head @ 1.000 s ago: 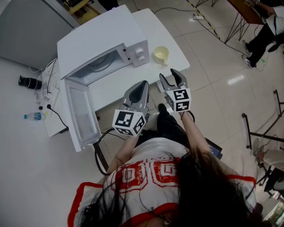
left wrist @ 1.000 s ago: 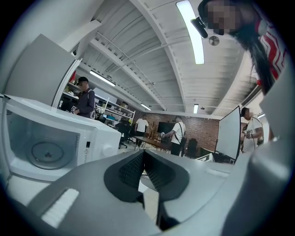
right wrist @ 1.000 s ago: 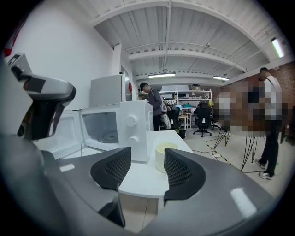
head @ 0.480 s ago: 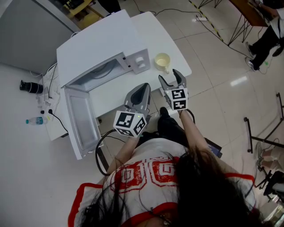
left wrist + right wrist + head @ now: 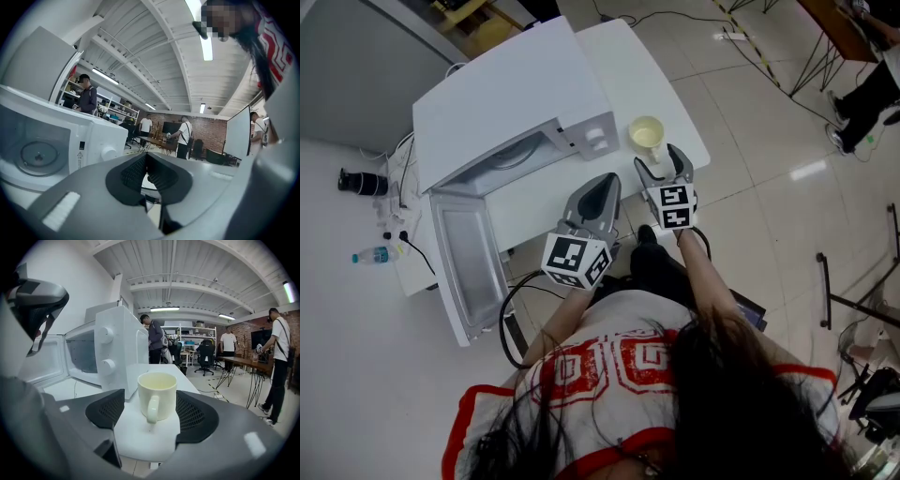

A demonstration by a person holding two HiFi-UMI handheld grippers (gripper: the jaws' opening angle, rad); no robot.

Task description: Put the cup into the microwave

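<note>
While its jaws are opening, the right tool (image 5: 662,161) is straddling the cream cup (image 5: 157,395) without pressing it. The cup is standing on the white table (image 5: 626,64), just right of the open microwave (image 5: 506,94). The left tool (image 5: 601,180) is hovering clenched and empty near the microwave. A warning label (image 5: 79,157) is showing print too small to read.

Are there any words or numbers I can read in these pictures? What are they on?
No word or number reads clearly.
Sticker on the microwave: warning triangle, print too small.
Shirt: big red shapes, partly hidden, unreadable.
Cube on the left tool, cube on the right tool: square patterns, no letters.
Cup: blank.
</note>
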